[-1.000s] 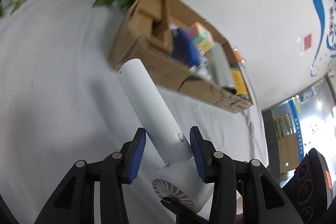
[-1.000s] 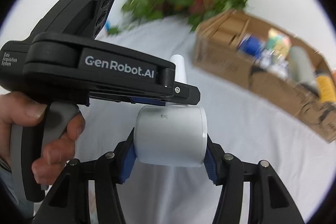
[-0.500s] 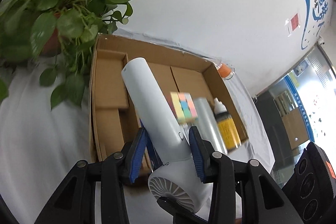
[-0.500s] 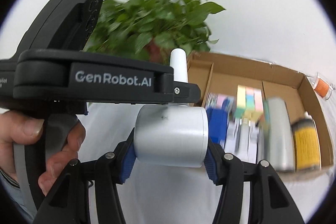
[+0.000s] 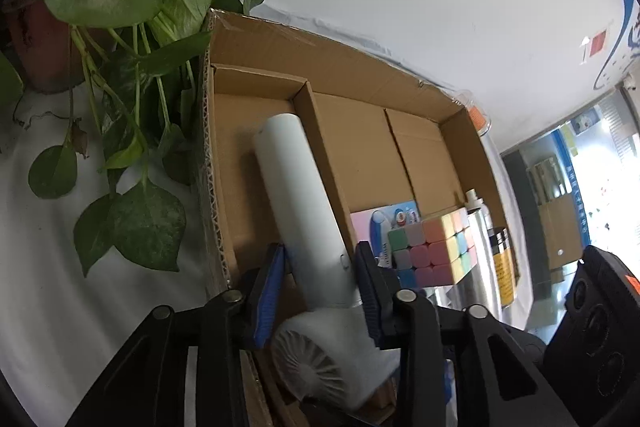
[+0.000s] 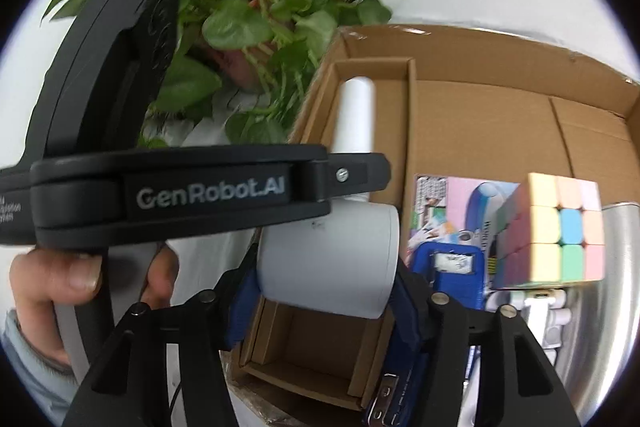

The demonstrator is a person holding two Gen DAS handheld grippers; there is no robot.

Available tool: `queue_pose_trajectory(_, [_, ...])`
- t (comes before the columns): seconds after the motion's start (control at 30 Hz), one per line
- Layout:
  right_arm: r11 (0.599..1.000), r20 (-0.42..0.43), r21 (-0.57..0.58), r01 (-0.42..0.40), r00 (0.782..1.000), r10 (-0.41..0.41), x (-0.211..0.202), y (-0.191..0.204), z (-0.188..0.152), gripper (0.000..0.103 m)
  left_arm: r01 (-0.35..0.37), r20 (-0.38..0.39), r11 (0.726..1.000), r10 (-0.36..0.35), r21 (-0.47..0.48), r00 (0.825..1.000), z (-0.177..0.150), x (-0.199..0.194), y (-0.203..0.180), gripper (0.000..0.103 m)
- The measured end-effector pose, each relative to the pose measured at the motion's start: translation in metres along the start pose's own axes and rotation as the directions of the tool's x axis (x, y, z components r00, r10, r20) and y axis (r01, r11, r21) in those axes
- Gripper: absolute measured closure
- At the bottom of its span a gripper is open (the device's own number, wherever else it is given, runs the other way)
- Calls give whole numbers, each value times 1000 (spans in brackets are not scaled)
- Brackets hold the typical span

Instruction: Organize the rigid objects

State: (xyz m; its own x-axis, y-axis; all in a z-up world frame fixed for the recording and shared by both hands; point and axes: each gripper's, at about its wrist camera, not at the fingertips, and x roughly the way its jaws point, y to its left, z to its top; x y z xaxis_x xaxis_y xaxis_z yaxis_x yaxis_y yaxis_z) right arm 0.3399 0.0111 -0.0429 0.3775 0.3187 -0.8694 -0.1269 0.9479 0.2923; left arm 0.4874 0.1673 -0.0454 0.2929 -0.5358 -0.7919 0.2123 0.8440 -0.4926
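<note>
Closer now, corrugated cardboard box (image 5: 360,131), smooth white cylindrical hairdryer (image 5: 304,211)

The left gripper (image 6: 208,187) was black, marked "GenRobot.AI"; its pads (image 5: 268,303) were blue; the hand (image 6: 80,279) wore a grey sleeve.

Soft, even indoor light is filling both views, leaving only faint shadows inside the box (image 5: 360,131). A bright doorway (image 5: 608,163) at the right of the left view is blowing out to white — detail there is washing away. Fisheye bending is curving the box walls, and black corners are ringing each frame. In the right view the cube (image 6: 556,231) and the near plant (image 6: 248,3) are smearing with blur; the fan (image 5: 312,227) edges are looking soft too.
</note>
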Motion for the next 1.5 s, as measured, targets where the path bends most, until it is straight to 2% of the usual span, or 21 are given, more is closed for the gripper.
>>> queue_pose_trajectory(0.2, [998,-4,-53,-14,1000,14,5,8,-4,45,10,-5,1000,-10,9,1000,-15,-6,3,80])
queue_pose_trajectory(0.4, [998,0,-55,-37,999,37,4,7,-6,48,-38,17,999,38,9,999,-34,-21,-6,81])
queue_pose_trajectory(0.47, [997,27,-73,-24,999,26,-9,6,-10,47,-93,65,995,92,19,994,-46,-41,-12,81])
queue_pose_trajectory(0.5, [995,68,-98,26,997,-20,-23,6,-16,37,-106,114,994,103,25,988,-54,-55,-17,79])
queue_pose_trajectory(0.53, [990,111,-120,67,992,-53,-38,7,-25,19,-133,181,991,125,32,975,-64,-72,-26,76])
queue_pose_trajectory(0.57, [984,177,-144,103,981,-77,-61,7,-40,14,-193,257,981,177,36,950,-79,-90,-38,60])
queue_pose_trajectory(0.6, [981,216,-154,121,973,-86,-73,5,-48,12,-248,312,968,225,34,923,-91,-103,-49,31])
queue_pose_trajectory(0.63, [976,248,-161,145,963,-102,-86,2,-60,12,-350,434,937,311,10,846,-117,-125,-72,14])
queue_pose_trajectory(0.67, [970,275,-159,184,952,-136,-98,-4,-73,12,-400,521,917,348,-13,779,-137,-137,-90,1])
queue_pose_trajectory(0.7, [962,299,-137,236,936,-187,-107,-13,-85,12,-448,609,893,377,-41,698,-160,-147,-109,0])
queue_pose_trajectory(0.73, [954,314,-111,278,921,-232,-113,-22,-96,12,-518,676,853,415,-58,609,-190,-152,-135,0])
queue_pose_trajectory(0.77, [942,322,-66,329,901,-292,-121,-34,-111,12,-569,689,821,439,-47,576,-209,-149,-153,0])
queue_pose_trajectory(0.83, [932,317,-26,360,888,-334,-129,-50,-128,12,-622,682,781,484,-53,548,-237,-135,-180,0])
queue_pose_trajectory(0.9, [928,316,-1,373,880,-353,-134,-64,-139,12,-608,660,791,491,-65,568,-257,-116,-199,0])
queue_pose_trajectory(0.93, [926,318,7,376,878,-359,-139,-69,-145,12,-563,641,824,462,-56,613,-268,-106,-205,0])
queue_pose_trajectory(0.97, [927,323,17,375,875,-360,-148,-73,-153,12,-525,627,849,437,-51,645,-277,-98,-210,0])
queue_pose_trajectory(1.03, [925,340,24,378,867,-364,-165,-78,-167,12,-503,609,862,429,-56,667,-286,-83,-222,0])
queue_pose_trajectory(1.1, [920,366,21,391,853,-371,-181,-84,-176,12,-513,595,856,445,-62,669,-295,-73,-234,0])
queue_pose_trajectory(1.2, [921,384,6,390,849,-363,-192,-88,-184,12,-501,585,863,437,-59,683,-306,-66,-255,0])
queue_pose_trajectory(1.33, [925,399,5,381,847,-351,-206,-91,-191,12,-532,601,846,444,-37,664,-308,-63,-282,0])
queue_pose_trajectory(1.5, [927,419,-5,374,843,-338,-218,-94,-200,12,-534,591,845,441,-20,675,-310,-57,-300,0])
